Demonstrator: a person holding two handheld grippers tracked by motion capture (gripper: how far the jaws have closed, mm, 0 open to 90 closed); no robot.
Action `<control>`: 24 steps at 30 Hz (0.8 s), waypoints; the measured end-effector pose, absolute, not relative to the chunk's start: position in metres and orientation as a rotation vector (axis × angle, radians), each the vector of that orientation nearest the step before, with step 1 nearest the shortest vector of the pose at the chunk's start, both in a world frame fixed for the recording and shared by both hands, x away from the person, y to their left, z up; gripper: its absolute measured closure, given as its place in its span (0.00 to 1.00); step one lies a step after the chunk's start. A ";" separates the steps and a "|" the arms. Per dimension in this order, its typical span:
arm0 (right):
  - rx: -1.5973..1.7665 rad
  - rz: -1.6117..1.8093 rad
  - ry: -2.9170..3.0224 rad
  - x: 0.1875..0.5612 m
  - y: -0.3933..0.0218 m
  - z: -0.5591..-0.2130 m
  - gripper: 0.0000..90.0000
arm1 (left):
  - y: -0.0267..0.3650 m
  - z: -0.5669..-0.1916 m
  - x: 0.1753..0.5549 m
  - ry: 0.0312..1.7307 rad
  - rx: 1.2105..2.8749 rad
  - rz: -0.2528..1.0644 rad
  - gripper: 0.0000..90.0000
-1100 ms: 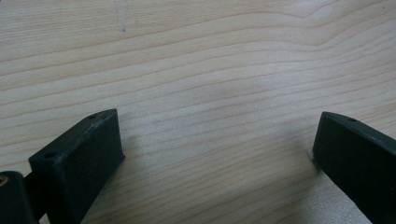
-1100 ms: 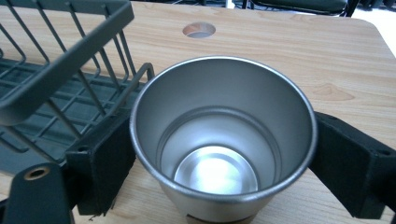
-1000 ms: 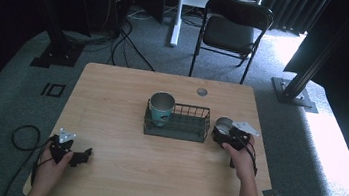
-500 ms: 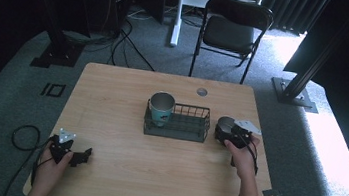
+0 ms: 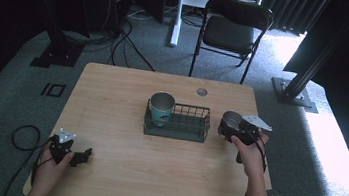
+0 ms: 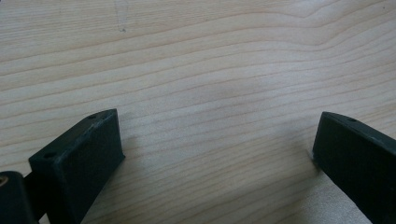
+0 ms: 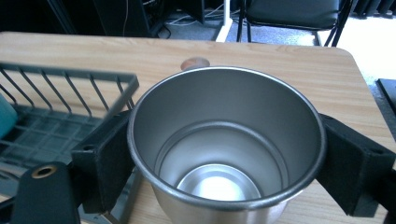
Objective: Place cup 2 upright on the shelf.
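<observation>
A black wire basket (image 5: 176,128) stands mid-table with a teal steel cup (image 5: 161,107) upright in its left end. My right gripper (image 5: 232,127) is just right of the basket, shut on an empty steel cup (image 5: 232,119) held upright. In the right gripper view both black jaws press the steel cup (image 7: 226,149) on its sides, and the basket (image 7: 56,107) lies close at the left. My left gripper (image 5: 79,156) rests near the table's front left corner, open, with bare wood between its fingers (image 6: 79,158).
A round grommet hole (image 5: 202,91) sits in the wooden table (image 5: 118,171) behind the basket. A black folding chair (image 5: 231,29) stands beyond the far edge. Cables lie on the grey floor at the left.
The right gripper has carried the steel cup a little to the left, closer to the basket's right end. The left gripper has stayed put.
</observation>
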State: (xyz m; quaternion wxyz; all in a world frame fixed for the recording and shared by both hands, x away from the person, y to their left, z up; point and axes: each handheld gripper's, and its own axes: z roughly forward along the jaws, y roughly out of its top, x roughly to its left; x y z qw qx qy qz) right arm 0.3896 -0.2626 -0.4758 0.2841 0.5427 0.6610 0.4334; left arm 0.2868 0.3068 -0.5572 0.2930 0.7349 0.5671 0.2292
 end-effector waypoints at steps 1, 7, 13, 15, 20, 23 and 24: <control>1.451 1.166 1.761 0.389 -0.264 -0.472 0.15 | 0.307 -0.557 0.287 1.511 1.958 0.611 0.03; 1.413 1.178 1.745 0.387 -0.265 -0.453 0.15 | 0.307 -0.557 0.287 1.511 1.958 0.610 0.03; 1.367 1.191 1.747 0.386 -0.262 -0.432 0.15 | 0.307 -0.557 0.287 1.511 1.958 0.610 0.03; 1.361 1.203 1.751 0.386 -0.260 -0.426 0.15 | 0.307 -0.557 0.287 1.511 1.958 0.610 0.03; 1.339 1.248 1.738 0.387 -0.252 -0.410 0.15 | 0.307 -0.557 0.287 1.510 1.959 0.612 0.03; 1.315 1.257 1.741 0.389 -0.246 -0.403 0.15 | 0.307 -0.557 0.287 1.510 1.958 0.610 0.03; 1.310 1.264 1.743 0.389 -0.243 -0.401 0.15 | 0.307 -0.557 0.287 1.510 1.958 0.610 0.03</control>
